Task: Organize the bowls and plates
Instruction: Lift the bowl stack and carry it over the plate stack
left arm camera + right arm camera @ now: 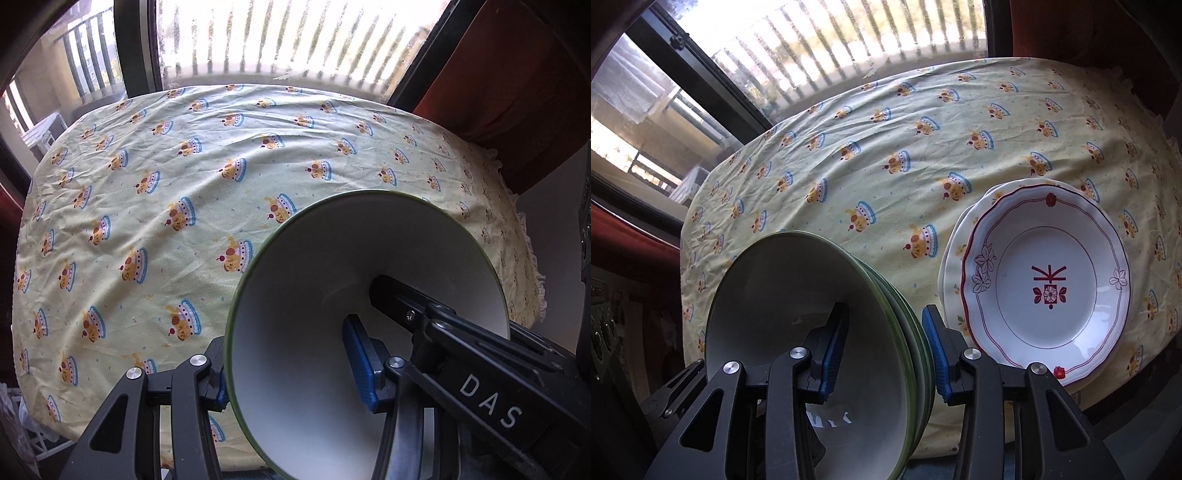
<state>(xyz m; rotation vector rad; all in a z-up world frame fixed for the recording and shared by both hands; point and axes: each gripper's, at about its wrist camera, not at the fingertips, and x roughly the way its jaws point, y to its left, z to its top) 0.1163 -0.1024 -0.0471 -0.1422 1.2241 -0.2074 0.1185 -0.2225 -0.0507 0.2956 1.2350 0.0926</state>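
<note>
In the left wrist view my left gripper [295,376] is shut on the rim of a white bowl with a green edge [314,280], one blue pad inside and one outside; the other gripper's black arm reaches into it. In the right wrist view my right gripper [884,350] is shut on the wall of a stack of nested green-rimmed bowls [798,295], tilted on edge. A stack of white plates with red trim and flower marks [1045,284] lies on the table to the right of the bowls.
The round table wears a pale yellow cloth with cartoon prints [184,166]. A window with balcony railings [277,37] stands behind it. A dark red curtain [498,74] hangs at the right. The cloth's edge falls off near the plates [1015,424].
</note>
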